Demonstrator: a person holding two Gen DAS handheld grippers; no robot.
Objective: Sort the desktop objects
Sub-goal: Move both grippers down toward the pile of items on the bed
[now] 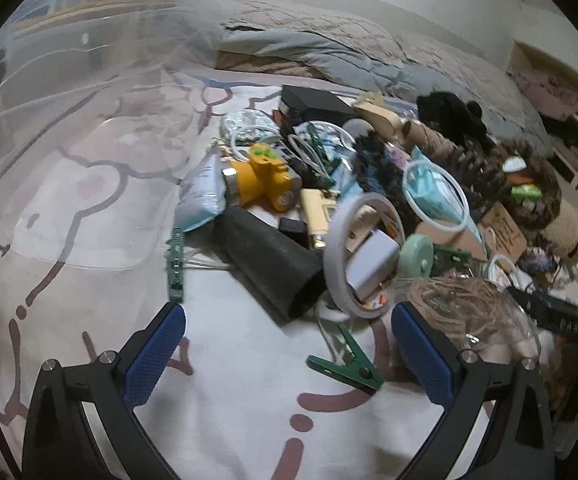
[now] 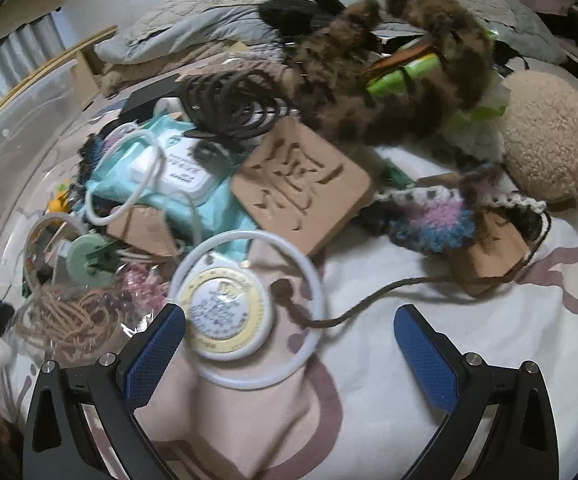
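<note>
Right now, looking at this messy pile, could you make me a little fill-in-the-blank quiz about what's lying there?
1. The toy camera in the pile is mostly ____ in colour.
2. The clothespin lying between the left gripper fingers is ____.
3. Both the left gripper and the right gripper have their jaws ____.
4. The round tag lies inside a white ____.

Missing words: yellow; green; open; ring
</note>
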